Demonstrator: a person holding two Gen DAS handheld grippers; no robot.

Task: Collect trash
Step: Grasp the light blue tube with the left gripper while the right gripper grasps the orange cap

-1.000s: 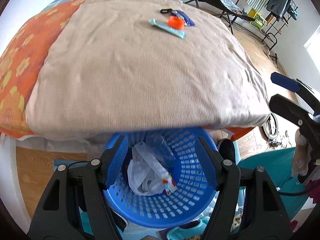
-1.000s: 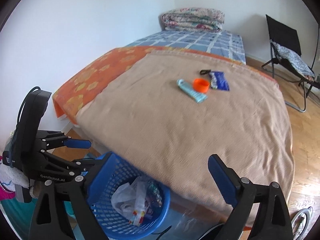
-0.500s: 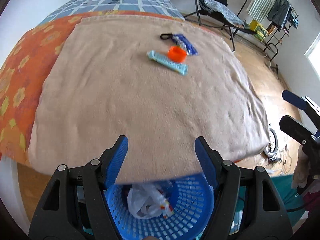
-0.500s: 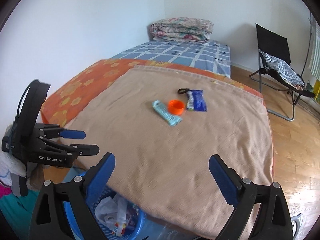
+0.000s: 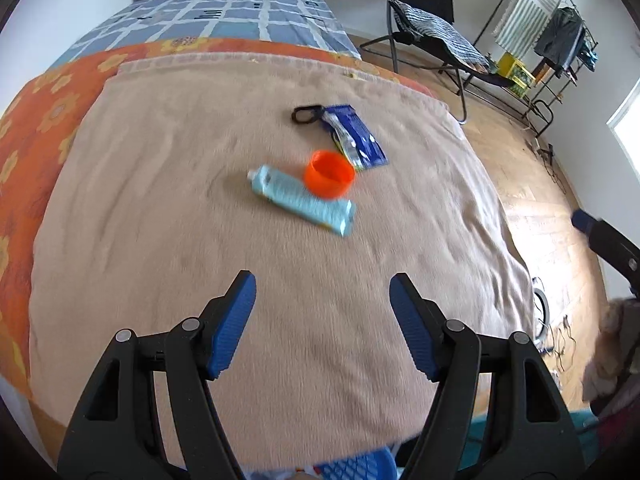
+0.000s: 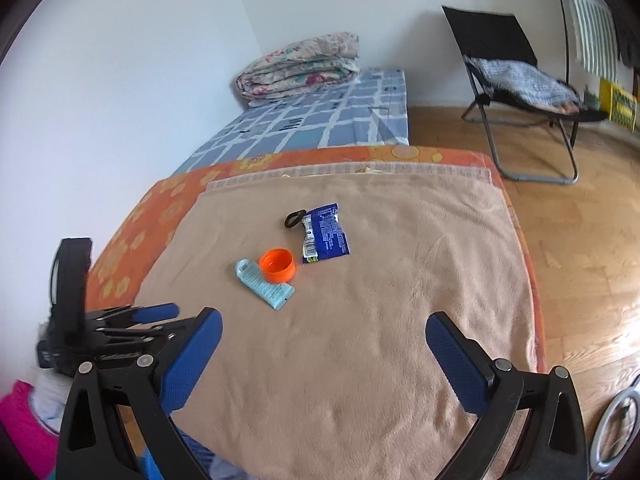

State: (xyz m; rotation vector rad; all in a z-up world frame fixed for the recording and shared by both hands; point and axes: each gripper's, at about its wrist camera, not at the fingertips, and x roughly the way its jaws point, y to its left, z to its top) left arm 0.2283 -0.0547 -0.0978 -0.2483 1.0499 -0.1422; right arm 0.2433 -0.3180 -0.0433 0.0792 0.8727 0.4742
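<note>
1. A home bedroom: a bed (image 6: pixel 360 320) under a beige blanket, with a folded quilt (image 6: pixel 298 66) at its far end.
2. A folding chair (image 6: pixel 516 92) and clothes rack (image 5: pixel 560 40) stand on wood flooring at far right.

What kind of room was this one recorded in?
Most likely a bedroom at home: a bed under a beige blanket, a folded quilt at its far end, and a clothes rack by the wall.

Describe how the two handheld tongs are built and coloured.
Both the left tongs and right tongs have matte black plastic arms with triangular cut-outs and silver rivets. The fingers carry textured blue pads. White lettering, too blurred to read, marks the left tongs' side.
</note>
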